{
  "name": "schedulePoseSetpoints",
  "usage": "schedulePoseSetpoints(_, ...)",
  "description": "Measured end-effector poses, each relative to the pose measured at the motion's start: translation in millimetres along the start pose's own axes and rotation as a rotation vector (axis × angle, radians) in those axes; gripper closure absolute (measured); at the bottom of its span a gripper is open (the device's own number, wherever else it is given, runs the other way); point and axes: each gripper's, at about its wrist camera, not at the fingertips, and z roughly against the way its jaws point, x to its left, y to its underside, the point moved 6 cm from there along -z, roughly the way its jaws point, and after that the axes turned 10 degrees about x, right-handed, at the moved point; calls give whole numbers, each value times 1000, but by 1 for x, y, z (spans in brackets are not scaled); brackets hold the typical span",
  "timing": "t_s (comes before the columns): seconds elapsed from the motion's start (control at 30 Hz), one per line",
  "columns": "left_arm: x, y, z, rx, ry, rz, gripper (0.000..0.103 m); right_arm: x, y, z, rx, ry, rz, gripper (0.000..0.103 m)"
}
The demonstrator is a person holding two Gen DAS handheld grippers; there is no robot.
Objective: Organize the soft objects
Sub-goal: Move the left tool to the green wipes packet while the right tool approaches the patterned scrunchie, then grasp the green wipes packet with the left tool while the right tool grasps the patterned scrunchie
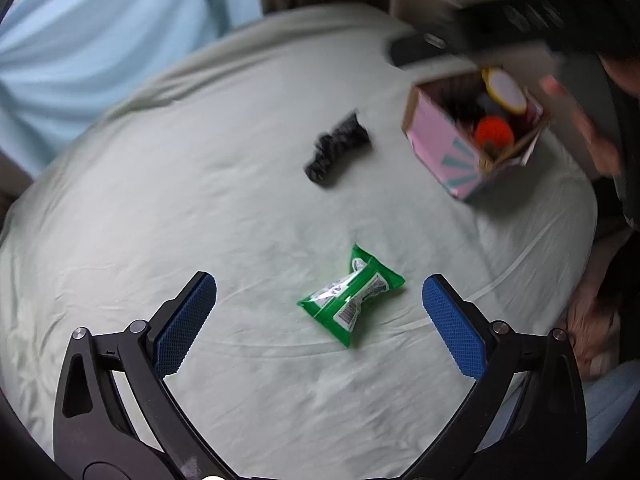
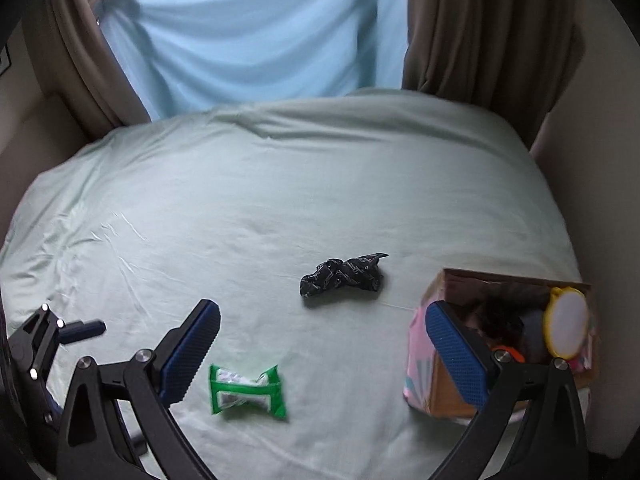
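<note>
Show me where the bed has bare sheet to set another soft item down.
The widest free patch is the pale green sheet between the crumpled black cloth and the blue curtain. More bare sheet lies left of the green plastic packet. It is crowded at the right edge, where the pink cardboard box stands, already full.

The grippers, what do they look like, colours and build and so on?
Both are alike. The left gripper and the right gripper have black, angular plastic finger arms with triangular cut-outs and silver round pivot screws. Each finger ends in a rounded, oblong blue pad with a fine dotted grip texture. No cables or markings are visible.
</note>
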Motion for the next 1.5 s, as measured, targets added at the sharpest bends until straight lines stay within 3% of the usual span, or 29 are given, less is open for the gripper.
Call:
schedulePoseSetpoints(0.47, -38, 14, -154, 185, 64, -160, 2, -24, -34, -174, 117, 6, 31, 1)
schedulePoseSetpoints(0.8, -44, 21, -205, 262, 69, -168, 13, -30, -31, -252, 185, 20, 50, 1)
schedulePoseSetpoints(0.9, -47, 22, -205, 248, 60, -190, 16, -31, -25, -260, 176, 44, 63, 1)
schedulePoseSetpoints(1.0, -50, 23, -202, 242, 60, -202, 28, -30, -22, -258, 151, 59, 84, 7)
schedulePoseSetpoints(1.07, -53, 23, -198, 239, 58, -212, 42, -27, -20, -255, 140, 65, 102, 18)
schedulePoseSetpoints(1.17, -55, 23, -194, 247, 69, -207, 54, -22, -20, -252, 128, 67, 124, 34)
schedulePoseSetpoints(1.27, -51, 19, -190, 238, 54, -191, 59, -21, -18, -247, 125, 69, 121, 46)
schedulePoseSetpoints(1.5, -25, 4, -166, 189, 23, -82, 61, -28, -19, -224, 87, 55, 71, 51)
